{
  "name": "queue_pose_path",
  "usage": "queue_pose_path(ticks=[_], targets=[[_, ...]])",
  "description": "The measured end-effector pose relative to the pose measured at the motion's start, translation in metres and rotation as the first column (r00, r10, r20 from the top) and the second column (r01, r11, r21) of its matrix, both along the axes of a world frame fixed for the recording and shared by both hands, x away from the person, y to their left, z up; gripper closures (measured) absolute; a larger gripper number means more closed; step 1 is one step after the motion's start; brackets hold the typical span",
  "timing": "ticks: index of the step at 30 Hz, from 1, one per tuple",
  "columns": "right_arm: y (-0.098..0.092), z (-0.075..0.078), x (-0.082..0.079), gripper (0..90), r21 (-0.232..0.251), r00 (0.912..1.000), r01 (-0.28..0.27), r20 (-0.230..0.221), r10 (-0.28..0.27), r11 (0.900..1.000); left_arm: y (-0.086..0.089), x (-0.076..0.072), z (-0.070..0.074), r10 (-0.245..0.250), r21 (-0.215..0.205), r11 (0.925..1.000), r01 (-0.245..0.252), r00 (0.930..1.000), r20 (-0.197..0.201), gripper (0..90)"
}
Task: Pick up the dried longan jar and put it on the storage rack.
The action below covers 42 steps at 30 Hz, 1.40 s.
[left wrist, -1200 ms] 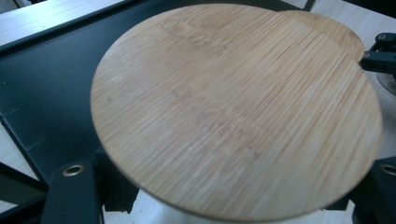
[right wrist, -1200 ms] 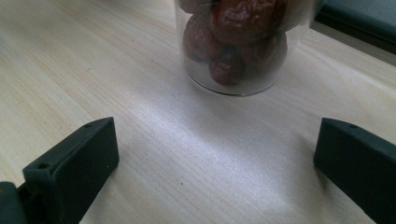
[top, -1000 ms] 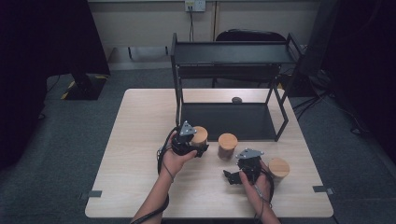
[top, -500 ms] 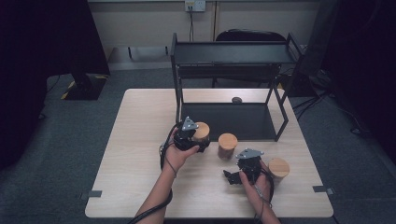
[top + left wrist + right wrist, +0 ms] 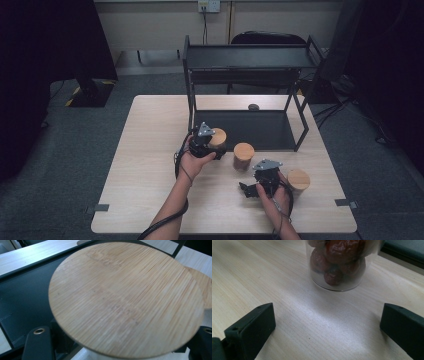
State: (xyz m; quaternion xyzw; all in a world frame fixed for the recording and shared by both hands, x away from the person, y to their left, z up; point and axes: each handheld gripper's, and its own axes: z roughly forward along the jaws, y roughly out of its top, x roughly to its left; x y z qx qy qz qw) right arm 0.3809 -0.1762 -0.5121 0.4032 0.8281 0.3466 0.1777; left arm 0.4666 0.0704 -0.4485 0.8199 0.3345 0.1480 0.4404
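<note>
My left gripper (image 5: 210,145) is shut on a glass jar with a round bamboo lid (image 5: 218,137), close to the front left corner of the black rack's bottom tray (image 5: 260,131). In the left gripper view the lid (image 5: 125,300) spreads over both black jaws, and the gripper (image 5: 120,351) sits beneath it. A second lidded jar (image 5: 243,154) stands just right of it, its lid edge (image 5: 201,287) peeking in. My right gripper (image 5: 260,176) rests low on the table, open (image 5: 327,327), facing that jar of red dried fruit (image 5: 337,265). A third jar (image 5: 298,180) stands at its right.
The black two-tier metal rack has a top shelf (image 5: 250,56) on thin posts above the bottom tray (image 5: 25,295). A small dark object (image 5: 253,106) lies on the table behind it. Light wooden tabletop (image 5: 145,165) stretches to the left. A chair stands beyond the table.
My left hand has edged the held jar slightly away from the person, toward the rack. The right gripper has stayed put.
</note>
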Motion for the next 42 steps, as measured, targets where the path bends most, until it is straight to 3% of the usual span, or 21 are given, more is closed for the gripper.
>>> queue_pose_path(ticks=[20,42], targets=[[0.0,0.0,0.0,0.0,0.0,1.0,0.0,0.0,0.0,1.0,-0.007,0.021,-0.005,0.039,0.023,0.999,-0.039,0.9992,-0.009,25.7],[0.0,0.0,0.0,0.0,0.0,1.0,0.0,0.0,0.0,1.0,-0.012,0.037,-0.01,0.075,0.015,0.9971,-0.074,0.9969,-0.023,25.8]])
